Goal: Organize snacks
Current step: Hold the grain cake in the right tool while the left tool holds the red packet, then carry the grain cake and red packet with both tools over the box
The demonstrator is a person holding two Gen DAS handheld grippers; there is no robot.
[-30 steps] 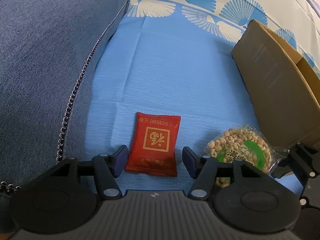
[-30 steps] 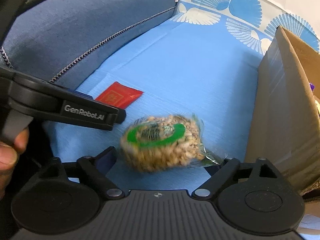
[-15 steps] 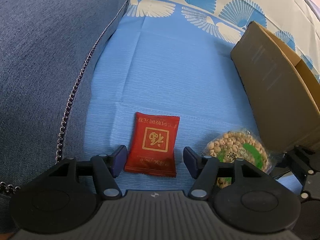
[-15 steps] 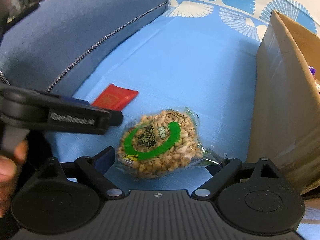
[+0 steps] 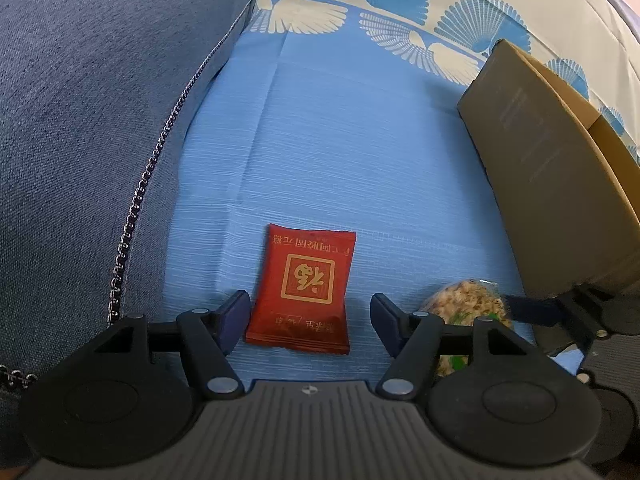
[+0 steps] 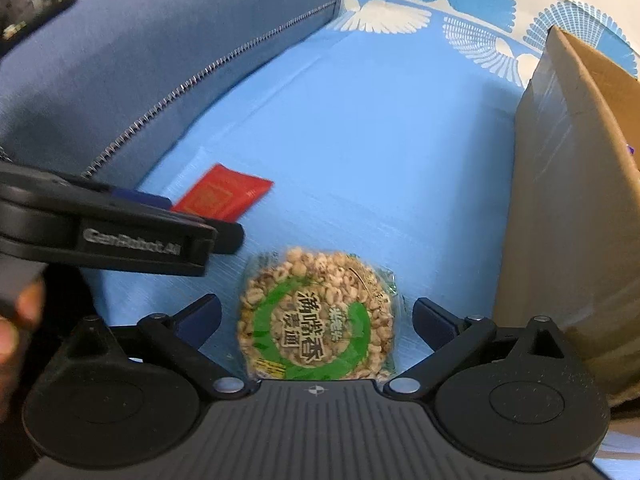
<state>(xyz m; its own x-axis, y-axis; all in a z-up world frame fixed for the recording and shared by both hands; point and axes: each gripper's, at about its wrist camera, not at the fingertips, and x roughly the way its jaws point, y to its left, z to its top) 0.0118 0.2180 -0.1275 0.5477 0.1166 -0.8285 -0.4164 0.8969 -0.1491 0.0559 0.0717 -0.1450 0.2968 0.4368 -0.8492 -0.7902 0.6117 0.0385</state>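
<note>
A red snack packet (image 5: pixel 304 288) with gold print lies flat on the blue cloth (image 5: pixel 360 152), between the fingers of my left gripper (image 5: pixel 308 312). Its jaws are opening, and neither pad touches the packet. A round puffed-grain cake (image 6: pixel 316 316) in clear wrap with a green ring label lies on the cloth inside my right gripper (image 6: pixel 318 314). That gripper is open, with a gap on each side of the cake. In the right wrist view the red packet (image 6: pixel 224 196) shows beyond the left gripper's black finger (image 6: pixel 208 240). The cake (image 5: pixel 468 308) is partly hidden in the left wrist view.
An open cardboard box (image 6: pixel 572 200) stands close on the right, also seen as the box (image 5: pixel 552 184). A dark blue zipped cushion (image 5: pixel 80 120) rises along the left. A person's hand (image 6: pixel 16 320) holds the left gripper. Fan-patterned cloth (image 5: pixel 400 20) lies at the back.
The cake was blurred and tilted a second ago; now it lies flat, nearer the right camera. The left jaws have widened slightly around the red packet.
</note>
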